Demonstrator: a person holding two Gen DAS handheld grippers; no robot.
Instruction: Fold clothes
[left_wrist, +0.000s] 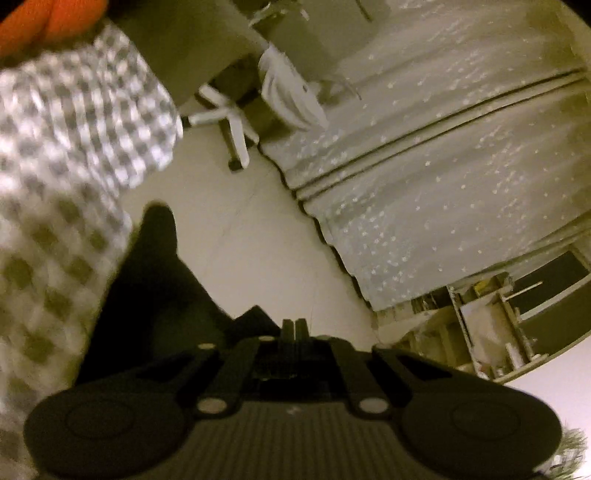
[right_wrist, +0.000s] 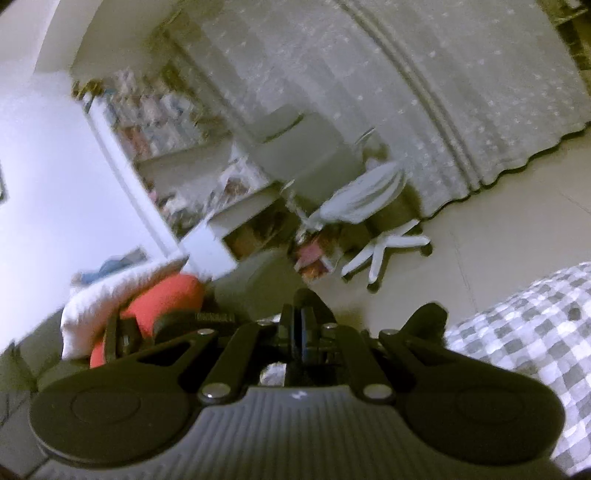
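Observation:
A black garment (left_wrist: 159, 295) hangs in the air in the left wrist view, from my left gripper (left_wrist: 295, 326) down and to the left. The left fingers are pressed together on its edge. In the right wrist view my right gripper (right_wrist: 301, 314) is also shut, with black cloth (right_wrist: 424, 321) showing beside and under the fingers. Both grippers are raised above the floor and both views are tilted and blurred. A grey and white checked bed cover (left_wrist: 74, 147) lies to the left, and it shows at the lower right in the right wrist view (right_wrist: 524, 332).
A white swivel chair (right_wrist: 369, 206) stands on the pale floor (left_wrist: 258, 240) before long grey dotted curtains (left_wrist: 443, 166). Cluttered white shelves (right_wrist: 173, 155) stand by the wall. An orange pillow (right_wrist: 166, 295) lies on the bed.

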